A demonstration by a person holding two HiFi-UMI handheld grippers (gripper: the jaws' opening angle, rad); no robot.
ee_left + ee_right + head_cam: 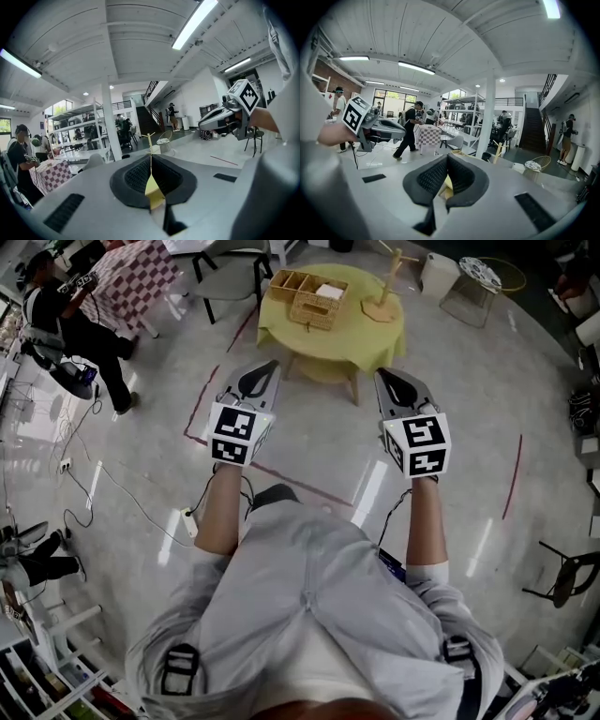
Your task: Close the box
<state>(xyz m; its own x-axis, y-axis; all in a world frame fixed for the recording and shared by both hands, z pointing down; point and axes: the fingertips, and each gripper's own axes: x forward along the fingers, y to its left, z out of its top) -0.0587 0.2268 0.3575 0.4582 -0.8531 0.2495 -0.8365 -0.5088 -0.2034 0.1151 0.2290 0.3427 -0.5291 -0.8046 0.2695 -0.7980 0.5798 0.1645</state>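
We are standing back from the table [281,334], holding the left gripper [267,367] and right gripper [382,374] level, both pinched together on nothing. The box [314,306] is sitting on the table's left half, with a stand [384,298] on its right half. The box is lying ahead and well apart from us, its long axis running crosswise. We are judging the left gripper slightly nearer.

A small round bench [334,349] under a yellow cloth [277,330] stands on the pale floor [309,442]. On the cloth sits a woven box [309,296], open on top, with something white inside. Right of the box and apart from it, a wooden peg stand [382,302] stands upright on its round base.
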